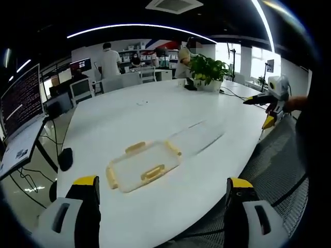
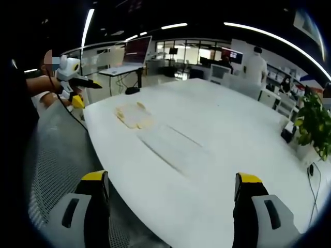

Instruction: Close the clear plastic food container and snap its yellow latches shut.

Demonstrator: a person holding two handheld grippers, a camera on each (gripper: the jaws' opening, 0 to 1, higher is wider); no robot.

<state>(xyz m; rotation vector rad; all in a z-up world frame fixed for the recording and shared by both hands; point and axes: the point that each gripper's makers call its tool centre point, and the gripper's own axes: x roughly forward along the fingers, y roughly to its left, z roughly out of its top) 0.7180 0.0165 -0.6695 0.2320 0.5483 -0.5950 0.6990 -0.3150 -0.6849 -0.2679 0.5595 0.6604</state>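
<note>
Both grippers hang with jaws spread and empty, back from the edge of a white oval surface (image 1: 155, 119) where the container's lid (image 1: 144, 166) and clear base (image 1: 199, 135) lie side by side, not yet joined. The left gripper (image 1: 161, 188) faces the lid; the right gripper (image 2: 170, 181) looks across the surface at the base (image 2: 173, 147), with the lid (image 2: 133, 115) beyond. The lid is a flat, rounded rectangle with yellow latches (image 1: 153, 172) on its sides, all splayed outward; the base is so transparent that its outline barely shows. The sensible opening move appears to be seating the lid squarely on the base before pressing any latch, steadying the base with one gripper.
</note>
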